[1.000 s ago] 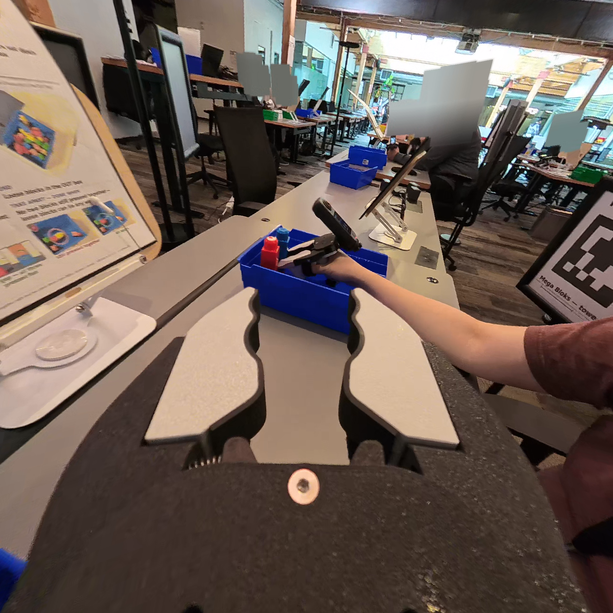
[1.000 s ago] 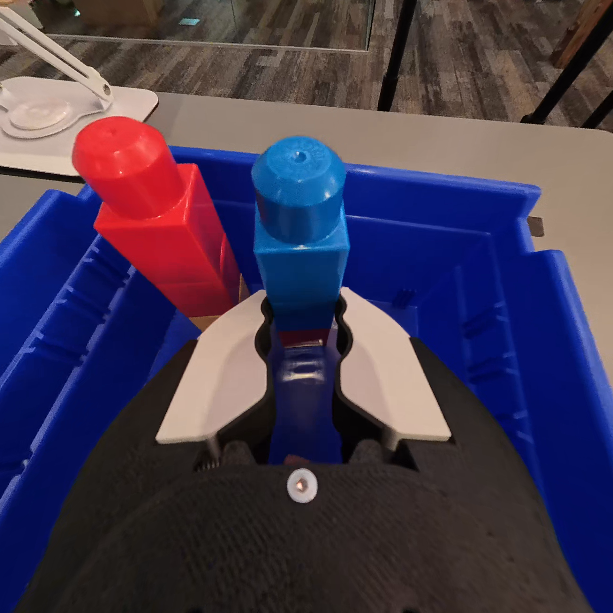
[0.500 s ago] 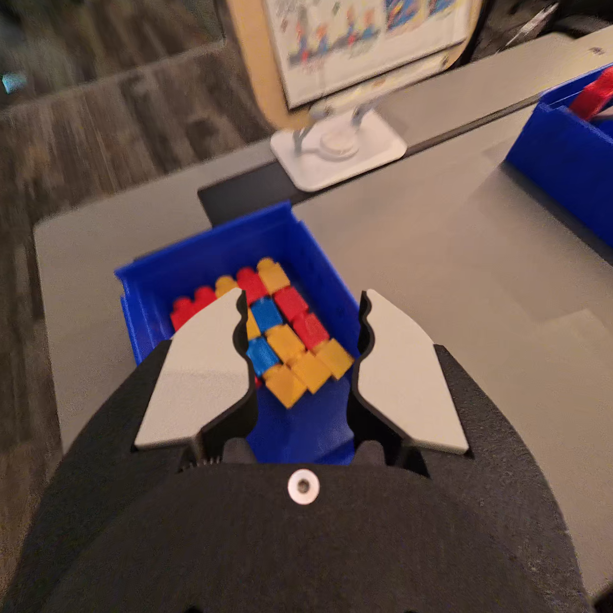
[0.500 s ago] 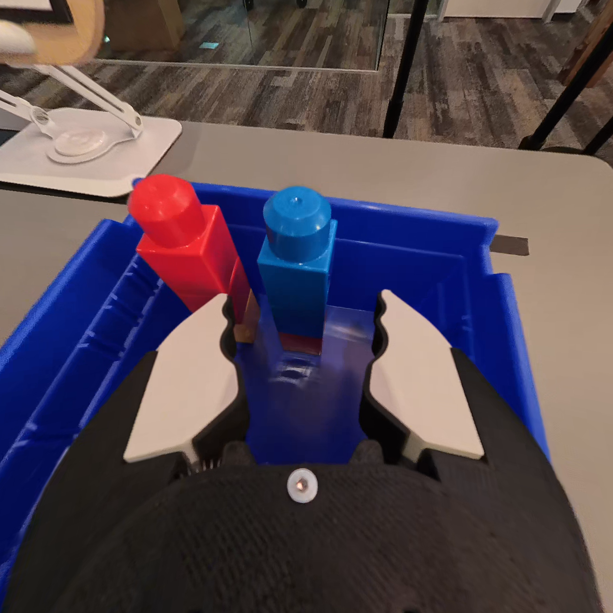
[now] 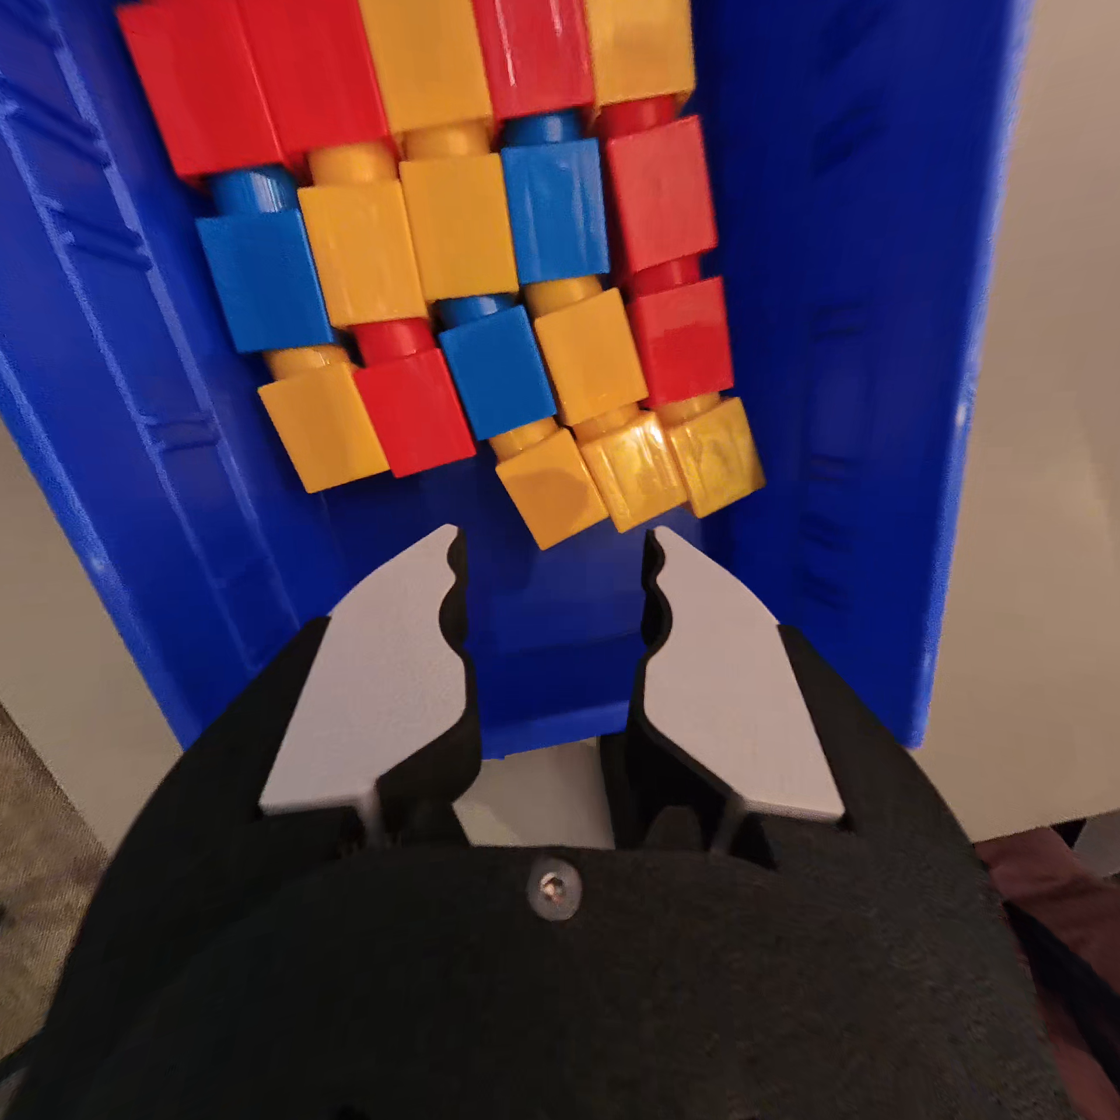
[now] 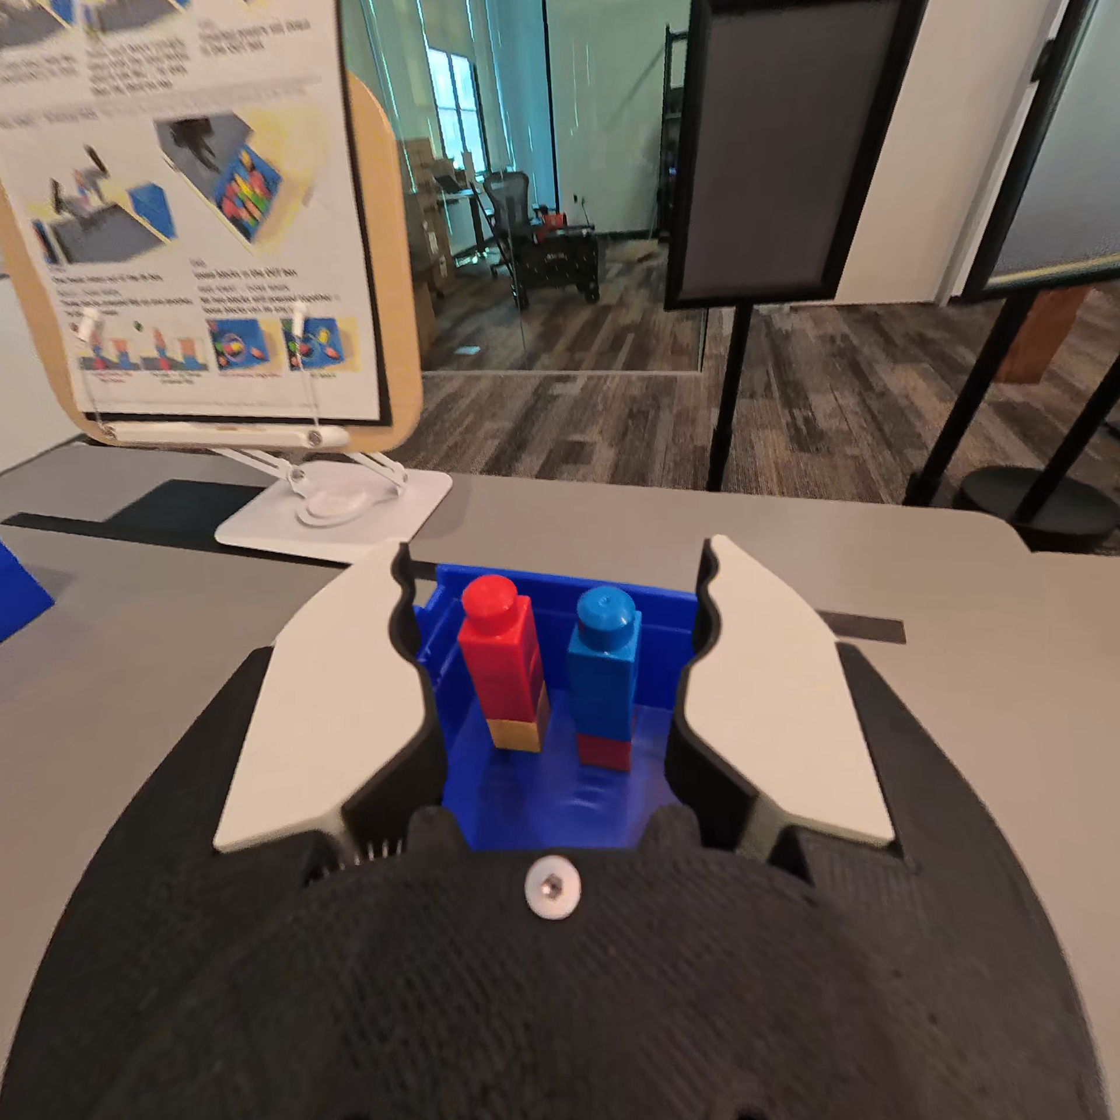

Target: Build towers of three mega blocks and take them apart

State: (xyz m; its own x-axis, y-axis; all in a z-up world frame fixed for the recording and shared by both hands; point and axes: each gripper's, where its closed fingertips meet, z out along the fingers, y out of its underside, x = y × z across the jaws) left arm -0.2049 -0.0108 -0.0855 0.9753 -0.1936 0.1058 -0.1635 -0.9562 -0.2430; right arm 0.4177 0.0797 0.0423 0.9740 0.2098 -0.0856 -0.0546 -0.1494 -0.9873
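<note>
An instruction sheet on a white stand carries printed text and small photos (too blurred to read). The left gripper hangs open and bare over a blue bin of loose blocks, nearest a yellow block. The right gripper gapes wide and bare above a second bin, where a red-topped tower and a blue-topped tower stand upright.
</note>
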